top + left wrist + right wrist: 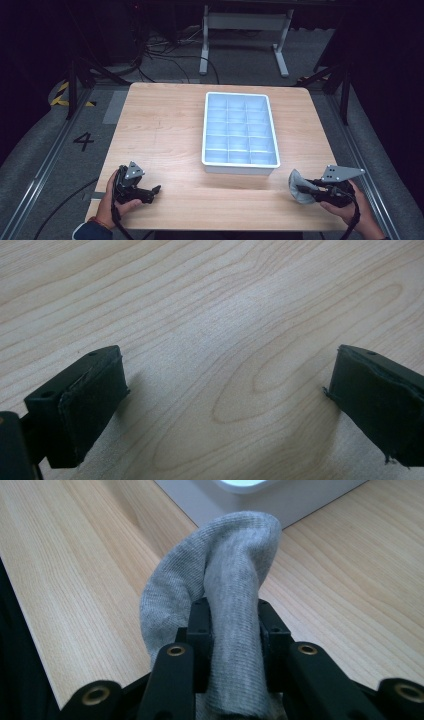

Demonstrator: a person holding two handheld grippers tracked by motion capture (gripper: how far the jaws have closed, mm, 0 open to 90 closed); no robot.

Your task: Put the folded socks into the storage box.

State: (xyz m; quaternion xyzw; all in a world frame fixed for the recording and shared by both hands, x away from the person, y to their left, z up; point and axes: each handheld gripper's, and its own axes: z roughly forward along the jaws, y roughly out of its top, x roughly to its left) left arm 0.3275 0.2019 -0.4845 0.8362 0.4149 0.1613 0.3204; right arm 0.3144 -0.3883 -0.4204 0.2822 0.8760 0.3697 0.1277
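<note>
At the near right corner of the table (165,125), the right gripper (301,188) is clamped on a grey sock (296,186), the jaws pinching a fold of it so the fabric bulges up and over beyond the tips. In the high view the sock sits over the near edge strip of the wood, just in front of the tray's near right corner; whether it clears the tabletop or brushes it is hard to judge. In the right gripper view the sock (225,610) stands between the jaws, with the tray's white wall (240,502) close beyond. At the near left corner the left gripper (156,190) rests low over bare wood with its jaws spread wide and nothing between them. Between the two hands the near strip of table is bare. Farther out, right of centre, the white divided tray (241,166) lies with its long side running away, its compartments looking empty. Left of it a broad stretch of bare wood runs to the far edge.
</note>
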